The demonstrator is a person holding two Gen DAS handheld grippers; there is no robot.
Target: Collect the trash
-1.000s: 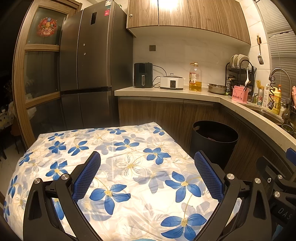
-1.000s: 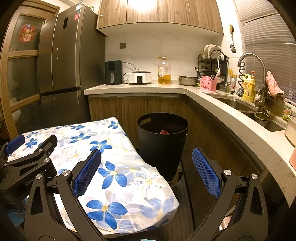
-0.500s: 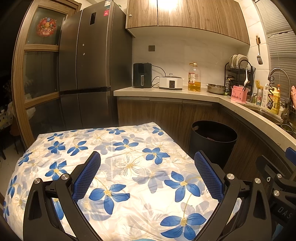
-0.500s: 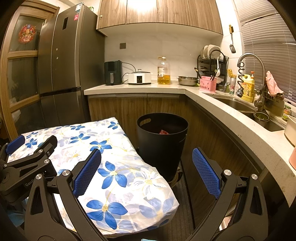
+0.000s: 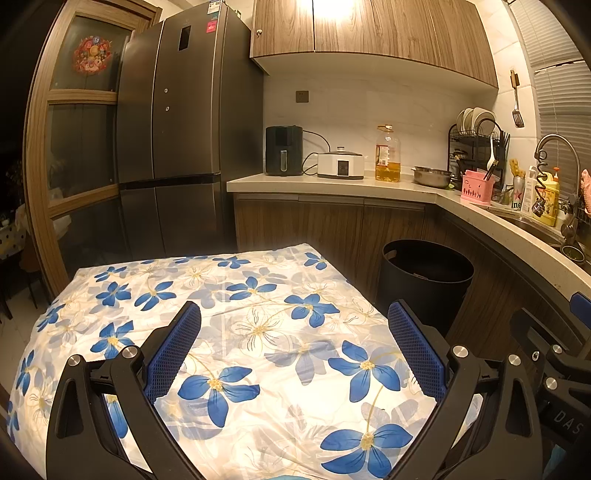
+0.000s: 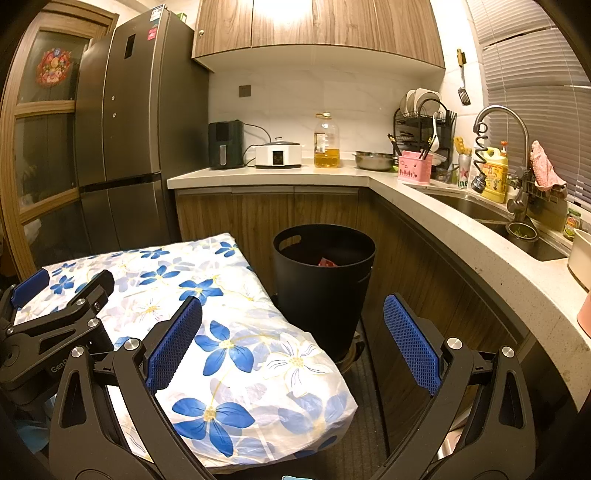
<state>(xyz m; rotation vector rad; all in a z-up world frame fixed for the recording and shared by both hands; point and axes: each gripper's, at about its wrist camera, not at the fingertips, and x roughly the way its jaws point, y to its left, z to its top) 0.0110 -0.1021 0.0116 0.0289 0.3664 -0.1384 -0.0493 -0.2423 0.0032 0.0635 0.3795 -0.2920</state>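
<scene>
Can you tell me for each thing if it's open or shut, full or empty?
Left gripper: jaws open, holding nothing.
Right gripper: jaws open, holding nothing.
Round black trash bin: no lid, something red inside.
Dark steel fridge: doors shut.
Wooden wall cupboards: doors shut.
Clear oil bottle: capped, partly full.

Table w/ cloth (image 5: pixel 258 332) left, bin (image 6: pixel 324 284) right.
Bin stands on floor just beside table, before counter (image 6: pixel 280 180); fridge (image 5: pixel 177 147) behind table, left of counter.
</scene>
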